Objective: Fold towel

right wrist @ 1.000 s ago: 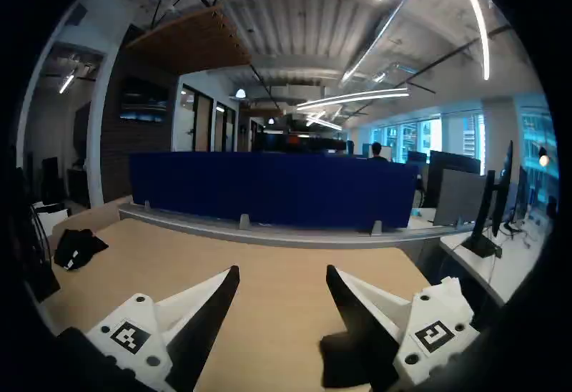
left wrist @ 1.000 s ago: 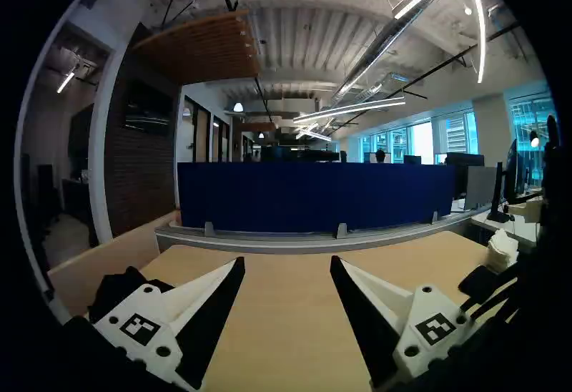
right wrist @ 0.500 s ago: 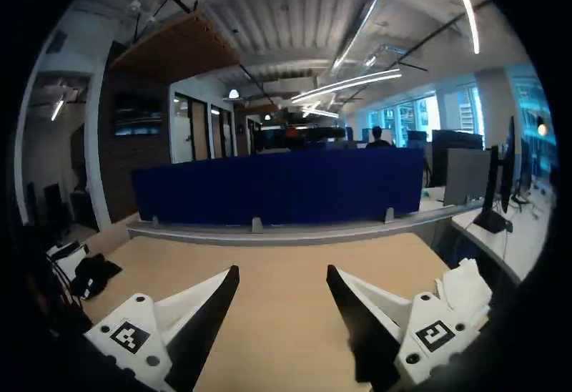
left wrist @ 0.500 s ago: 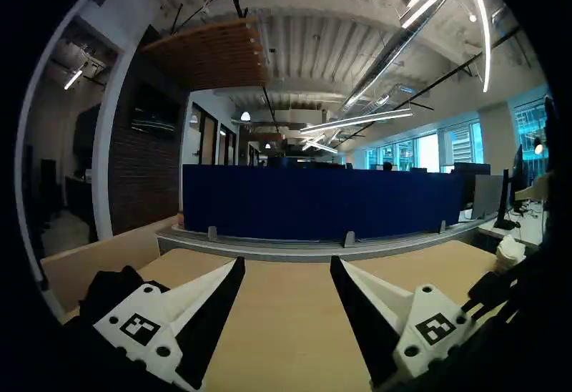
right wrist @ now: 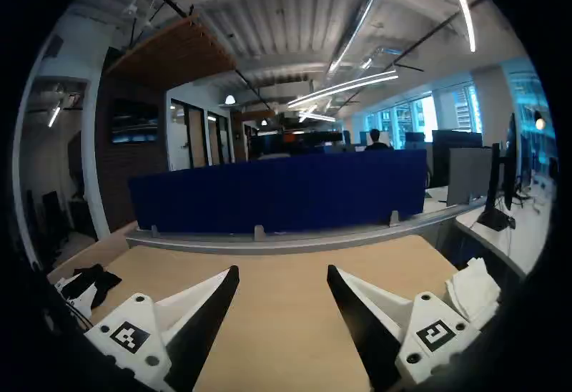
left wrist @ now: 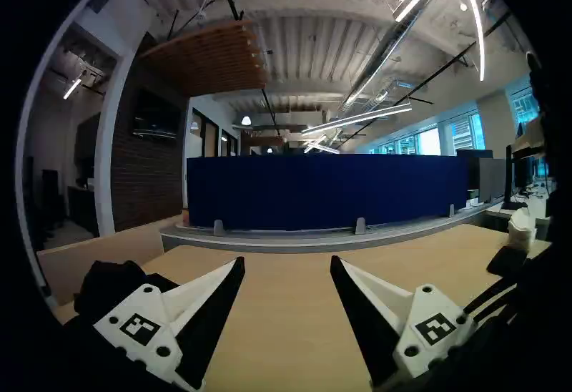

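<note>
A white towel (right wrist: 472,290) lies bunched at the right edge of the wooden table (right wrist: 286,306) in the right gripper view, just beyond my right finger. My right gripper (right wrist: 282,269) is open above bare tabletop, holding nothing. In the left gripper view my left gripper (left wrist: 287,260) is also open over the table (left wrist: 286,320), with nothing between its fingers. A white folded pile (left wrist: 522,226) shows far to the right there, well away from the fingers.
A black cloth (left wrist: 107,281) lies by the left finger in the left gripper view; it also appears as black cloth (right wrist: 89,281) at the table's left. A blue partition (right wrist: 279,192) closes the table's far edge. Monitors (right wrist: 500,177) stand on the desk to the right.
The right gripper view has swung so the white towel came into sight at lower right and the black cloth slid lower left. The left gripper view shifted slightly. Both grippers stayed open.
</note>
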